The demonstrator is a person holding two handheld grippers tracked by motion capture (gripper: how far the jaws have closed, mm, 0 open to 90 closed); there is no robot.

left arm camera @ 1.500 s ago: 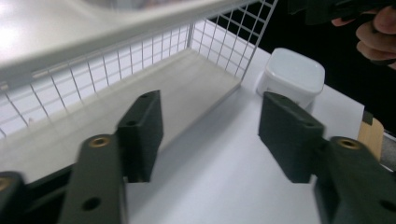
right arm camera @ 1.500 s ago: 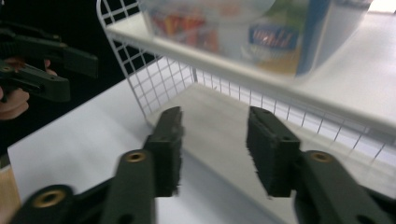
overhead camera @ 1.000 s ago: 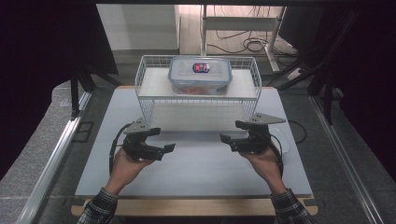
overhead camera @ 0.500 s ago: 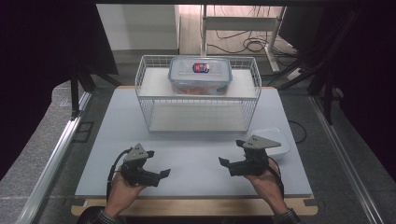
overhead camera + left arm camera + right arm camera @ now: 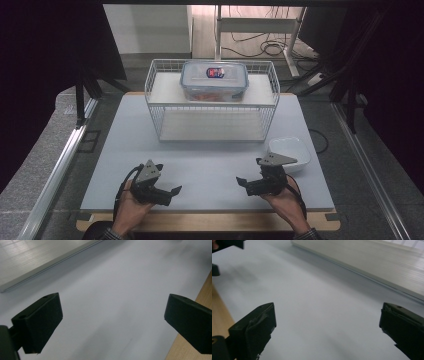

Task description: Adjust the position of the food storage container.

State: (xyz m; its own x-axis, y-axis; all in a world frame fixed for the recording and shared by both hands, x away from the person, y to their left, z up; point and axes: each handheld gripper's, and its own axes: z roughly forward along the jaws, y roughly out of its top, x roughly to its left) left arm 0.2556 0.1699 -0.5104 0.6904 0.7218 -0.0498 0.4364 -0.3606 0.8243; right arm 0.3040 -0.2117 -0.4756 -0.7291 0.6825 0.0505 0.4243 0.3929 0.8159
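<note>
Both tools sit low at the bottom of the frame: the left tool [image 5: 176, 190] and right tool [image 5: 240, 181] have just opened wide and hold nothing. The white bowl [image 5: 289, 152], lower right on the counter [image 5: 210, 160], is nearest. Reach slowly and grab its rim.

A white mat [image 5: 210, 155] lay on the table [image 5: 210, 221], whose near edge showed in front of it. At the back of the mat stood a wire basket [image 5: 212, 102], and on the shelf inside it sat a lidded plastic container [image 5: 214, 80]. To the right, in front of the basket's right corner, a small dish [image 5: 292, 150] rested on the mat. Near the front edge, the left gripper [image 5: 167, 192] lay at the left and the right gripper [image 5: 248, 184] at the right, well apart, pointing toward each other, the right one just beside the dish.
</note>
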